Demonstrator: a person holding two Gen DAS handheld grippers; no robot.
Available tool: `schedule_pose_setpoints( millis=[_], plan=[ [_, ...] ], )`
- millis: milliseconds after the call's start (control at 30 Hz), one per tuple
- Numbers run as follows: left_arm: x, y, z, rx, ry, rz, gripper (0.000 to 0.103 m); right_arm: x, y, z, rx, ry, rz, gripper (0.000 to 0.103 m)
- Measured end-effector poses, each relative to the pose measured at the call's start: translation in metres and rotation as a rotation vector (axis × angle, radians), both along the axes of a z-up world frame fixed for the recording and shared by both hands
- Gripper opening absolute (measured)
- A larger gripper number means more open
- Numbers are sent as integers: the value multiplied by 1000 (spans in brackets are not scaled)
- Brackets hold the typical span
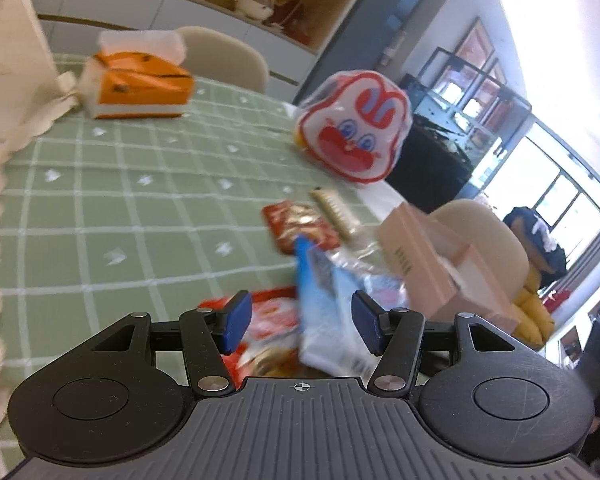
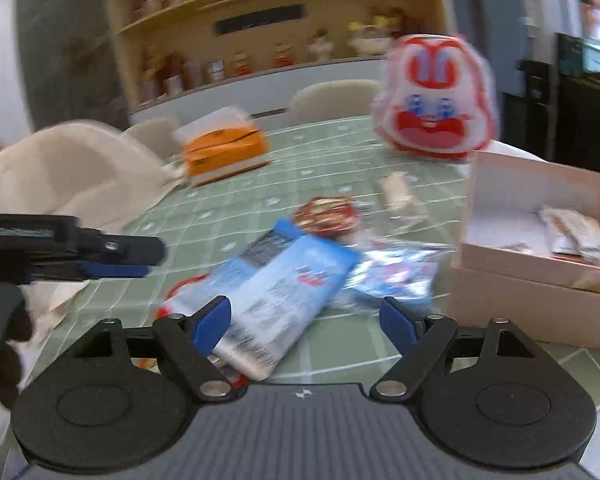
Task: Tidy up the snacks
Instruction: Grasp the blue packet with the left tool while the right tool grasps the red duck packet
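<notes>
A long blue-and-white snack packet [image 1: 328, 316] [image 2: 284, 288] lies on the green checked tablecloth [image 1: 140, 200], partly on top of a red packet [image 1: 268, 320]. My left gripper [image 1: 302, 325] hovers over both with its jaws wide; neither pad presses on them. It also shows side-on at the left of the right wrist view [image 2: 140, 260]. My right gripper [image 2: 305, 324] is open, its left pad over the blue packet's near end and its right pad over bare cloth. An open pink box [image 2: 500, 264] [image 1: 440, 264] holds a few wrapped snacks.
A round red packet [image 2: 326, 216], a wrapped wafer bar [image 2: 400, 196] and a shiny clear-blue wrapper [image 2: 392, 272] lie beyond. A rabbit-face bag [image 2: 436, 100], an orange tissue pack [image 2: 224, 148] and a cream cloth bag [image 2: 72, 172] stand farther back; chairs ring the table.
</notes>
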State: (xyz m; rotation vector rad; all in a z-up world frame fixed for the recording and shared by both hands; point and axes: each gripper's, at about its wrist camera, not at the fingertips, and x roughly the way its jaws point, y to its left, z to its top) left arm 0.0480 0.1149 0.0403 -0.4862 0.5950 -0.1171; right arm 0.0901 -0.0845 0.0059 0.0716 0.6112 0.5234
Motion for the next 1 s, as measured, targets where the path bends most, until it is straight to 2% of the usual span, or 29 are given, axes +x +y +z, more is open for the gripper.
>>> schedule_pose_setpoints(
  millis=[67,167,233,333,500,533,600,633,667,733,800,933,1000],
  plan=[
    [19,-13,3,32,13,-28,61,13,-1,-8,11,46,-8,39],
    [46,-32,-5,93,68,-42,61,28,-4,-23,73,137,-6,36],
    [59,-41,-14,120,100,-54,61,33,-3,-26,62,150,-22,36],
    [76,-46,-29,115,132,-63,61,35,-4,-28,67,152,-17,36],
    [76,-53,-29,96,107,-111,58,34,-5,-29,67,147,-3,37],
    [73,-56,-25,100,92,-128,55,33,-5,-29,70,147,-3,37],
    [68,-65,-16,124,55,-170,41,34,-6,-29,80,151,-1,37],
    [67,-69,-14,136,50,-194,31,34,-6,-29,83,153,1,37],
    [67,-74,-15,144,56,-217,28,34,-6,-29,83,153,5,37],
    [70,-82,-20,163,73,-234,29,33,-6,-29,80,150,10,37],
    [72,-82,-26,169,76,-215,22,33,-6,-29,78,146,13,37],
    [61,-51,-21,55,28,-152,19,31,-7,-27,80,141,18,39],
    [46,-31,-11,54,-8,-89,18,26,-3,-25,52,121,15,54]
  ],
)
